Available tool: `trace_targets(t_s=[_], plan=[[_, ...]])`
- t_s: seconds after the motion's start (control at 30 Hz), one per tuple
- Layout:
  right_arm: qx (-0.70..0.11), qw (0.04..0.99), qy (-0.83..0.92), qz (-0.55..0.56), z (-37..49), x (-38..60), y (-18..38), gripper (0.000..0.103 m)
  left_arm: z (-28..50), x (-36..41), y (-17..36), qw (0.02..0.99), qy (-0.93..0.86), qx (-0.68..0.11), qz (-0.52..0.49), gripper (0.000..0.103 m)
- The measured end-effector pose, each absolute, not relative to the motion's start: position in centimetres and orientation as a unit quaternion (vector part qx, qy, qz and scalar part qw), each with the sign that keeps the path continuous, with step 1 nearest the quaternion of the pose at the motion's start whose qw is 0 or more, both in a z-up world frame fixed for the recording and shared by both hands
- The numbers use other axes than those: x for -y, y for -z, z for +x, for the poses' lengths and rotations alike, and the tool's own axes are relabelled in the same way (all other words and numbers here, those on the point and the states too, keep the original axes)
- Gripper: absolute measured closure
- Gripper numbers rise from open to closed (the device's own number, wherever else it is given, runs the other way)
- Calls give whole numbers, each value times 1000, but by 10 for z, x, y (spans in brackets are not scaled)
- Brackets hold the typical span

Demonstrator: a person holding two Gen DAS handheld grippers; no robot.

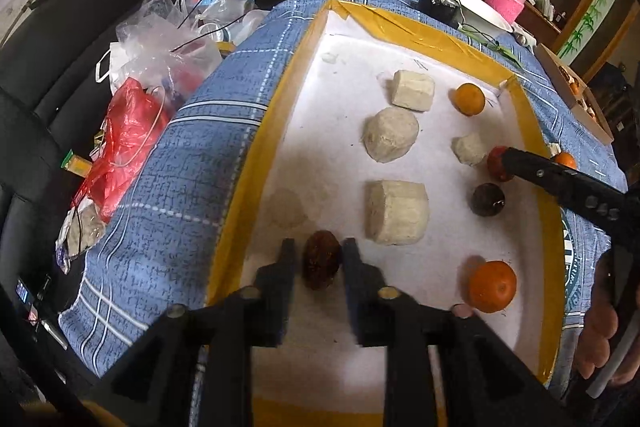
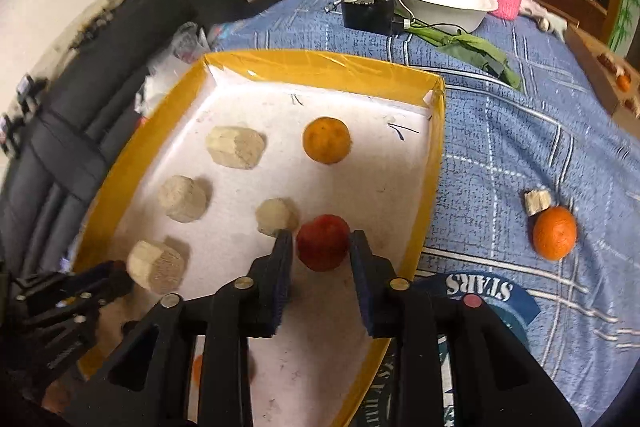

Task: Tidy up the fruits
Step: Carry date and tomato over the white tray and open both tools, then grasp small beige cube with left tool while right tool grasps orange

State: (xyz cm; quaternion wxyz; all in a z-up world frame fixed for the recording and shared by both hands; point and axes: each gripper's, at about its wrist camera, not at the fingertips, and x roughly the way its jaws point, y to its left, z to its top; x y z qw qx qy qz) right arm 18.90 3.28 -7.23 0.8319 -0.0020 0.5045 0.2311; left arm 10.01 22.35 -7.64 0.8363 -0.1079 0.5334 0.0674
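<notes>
Jaws on both grippers stand parted, left gripper around the brown fruit, right gripper around the red fruit; lift straight up clear of the tray.

Both wrist cameras look steeply down, close over the shared yellow-rimmed tray.

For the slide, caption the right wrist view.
Right gripper open around a red fruit in the yellow-rimmed tray, pale chunks and oranges arranged beside it.
</notes>
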Motion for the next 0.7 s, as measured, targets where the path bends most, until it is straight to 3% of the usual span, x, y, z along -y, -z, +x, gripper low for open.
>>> trace_targets(t_s=[0.1, 0.43, 0.7], plan=[[-499, 824, -265, 38, 184, -22, 57, 65, 92, -217, 62, 850, -63, -514, -98, 48], [-462, 829, -293, 118, 176, 50, 13, 58, 70, -147, 1, 887, 20, -453, -90, 42], [-465, 841, -223, 163, 204, 127, 19, 58, 103, -71, -1, 881, 84, -461, -68, 42]])
